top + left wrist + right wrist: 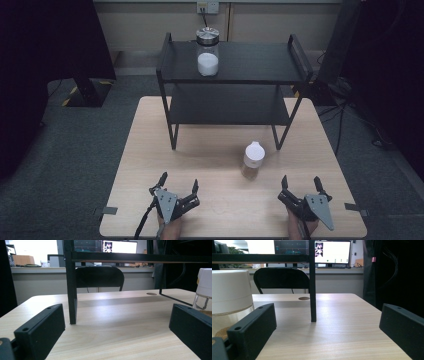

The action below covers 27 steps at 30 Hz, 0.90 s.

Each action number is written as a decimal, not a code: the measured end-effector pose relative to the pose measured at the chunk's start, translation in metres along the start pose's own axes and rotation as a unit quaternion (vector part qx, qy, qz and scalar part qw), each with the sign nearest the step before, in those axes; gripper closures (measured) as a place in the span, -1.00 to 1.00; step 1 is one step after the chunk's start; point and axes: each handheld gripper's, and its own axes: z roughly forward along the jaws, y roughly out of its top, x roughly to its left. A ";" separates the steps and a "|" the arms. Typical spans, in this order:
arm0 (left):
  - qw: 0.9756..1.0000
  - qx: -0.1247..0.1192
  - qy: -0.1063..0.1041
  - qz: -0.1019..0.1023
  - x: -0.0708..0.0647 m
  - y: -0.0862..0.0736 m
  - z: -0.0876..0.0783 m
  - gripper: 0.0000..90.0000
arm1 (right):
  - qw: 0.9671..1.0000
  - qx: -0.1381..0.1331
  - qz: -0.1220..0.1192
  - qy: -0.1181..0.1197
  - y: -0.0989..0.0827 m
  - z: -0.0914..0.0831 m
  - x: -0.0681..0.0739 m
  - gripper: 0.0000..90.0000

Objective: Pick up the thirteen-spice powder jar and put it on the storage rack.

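A small clear jar with a white cap (252, 159) stands upright on the wooden table (150, 150), in front of the black two-tier rack (235, 85). A taller glass jar with a silver lid (207, 51), part full of white powder, stands on the rack's top shelf. My left gripper (179, 184) rests open near the table's front edge, left of the small jar. My right gripper (301, 184) rests open to the jar's right and nearer the front edge. The white-capped jar (203, 292) stands at the right edge of the left gripper view; the same jar (230, 300) fills the left of the right gripper view.
The rack's lower shelf (227, 107) holds nothing. Its front legs (70, 290) (312, 285) stand on the table ahead of each gripper. A black chair (99, 277) and monitors sit beyond the table. Dark stands and cables flank the table on the floor.
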 end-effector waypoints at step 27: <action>0.999 -0.001 0.035 0.000 -0.007 -0.001 0.012 -1.00 | 1.000 0.000 0.000 0.005 0.000 0.000 -0.002 -1.00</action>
